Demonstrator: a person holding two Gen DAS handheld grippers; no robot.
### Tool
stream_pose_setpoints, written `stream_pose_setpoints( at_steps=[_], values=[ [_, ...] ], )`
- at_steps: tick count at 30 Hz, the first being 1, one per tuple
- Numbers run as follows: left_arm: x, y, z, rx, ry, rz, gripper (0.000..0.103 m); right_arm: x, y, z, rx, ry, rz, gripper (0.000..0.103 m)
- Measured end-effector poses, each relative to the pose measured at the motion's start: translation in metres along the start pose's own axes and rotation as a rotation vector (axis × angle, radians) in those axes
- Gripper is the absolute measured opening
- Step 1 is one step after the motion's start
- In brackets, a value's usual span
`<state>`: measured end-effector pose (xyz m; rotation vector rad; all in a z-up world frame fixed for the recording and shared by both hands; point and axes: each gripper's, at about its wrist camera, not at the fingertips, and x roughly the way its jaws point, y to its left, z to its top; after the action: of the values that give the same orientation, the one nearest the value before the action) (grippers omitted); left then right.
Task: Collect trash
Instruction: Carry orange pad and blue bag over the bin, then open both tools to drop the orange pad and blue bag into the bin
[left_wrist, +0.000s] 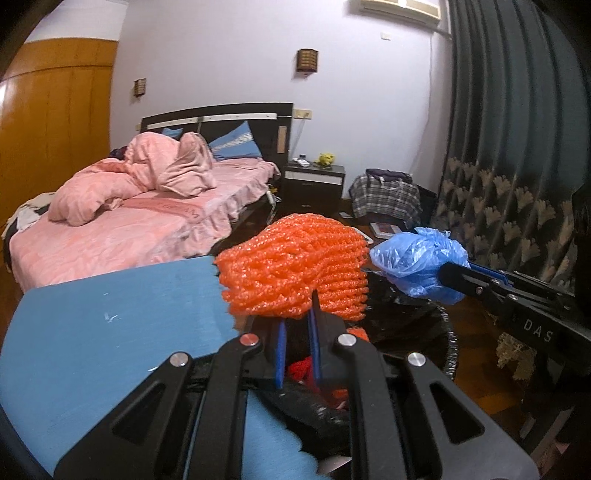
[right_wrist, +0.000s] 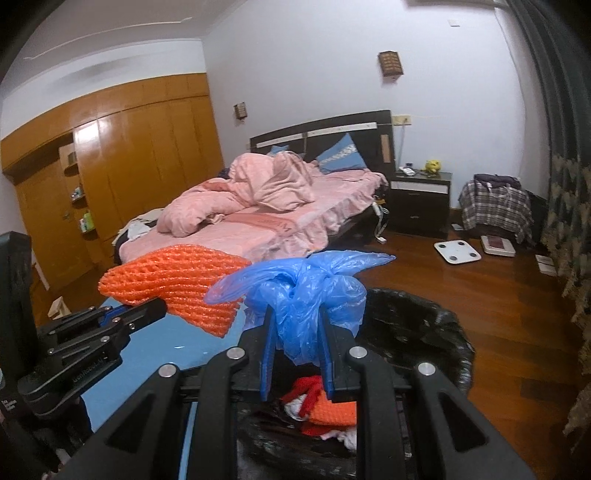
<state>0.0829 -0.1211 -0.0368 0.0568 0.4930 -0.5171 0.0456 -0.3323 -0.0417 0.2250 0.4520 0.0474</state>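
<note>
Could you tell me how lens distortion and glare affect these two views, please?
Left wrist view: fisheye bends the curtain and darkens the corners. Right wrist view: the wardrobe bows and carries bright glare, and the wooden floor reflects light; corners are vignetted.

orange foam net (left_wrist: 295, 269), blue bag (right_wrist: 306, 299), seemingly plaid cloth (right_wrist: 495, 206)

The black-lined trash bin (right_wrist: 424, 332) is cut off by the right wrist view's lower edge, its contents half hidden behind the jaws. The orange foam fruit net (left_wrist: 291, 266) hides much of the bin's mouth. Small items on the dark bedside cabinet (left_wrist: 314, 177) are too small to tell.
</note>
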Motion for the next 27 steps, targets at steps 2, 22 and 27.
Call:
stream_pose_setpoints(
  at_steps=[2, 22, 27],
  values=[
    [0.008, -0.009, -0.001, 0.014, 0.007, -0.016, 0.010, 0.000, -0.008, -0.002, 0.009, 0.003, -0.016, 0.021],
    [0.104, -0.038, -0.013, 0.054, 0.138, -0.054, 0.010, 0.033, -0.077, -0.024, 0.071, 0.092, -0.116, 0.021],
    [0.120, -0.038, -0.018, 0.051, 0.167, -0.065, 0.011, 0.047, -0.084, -0.026, 0.076, 0.110, -0.120, 0.021]
  ],
)
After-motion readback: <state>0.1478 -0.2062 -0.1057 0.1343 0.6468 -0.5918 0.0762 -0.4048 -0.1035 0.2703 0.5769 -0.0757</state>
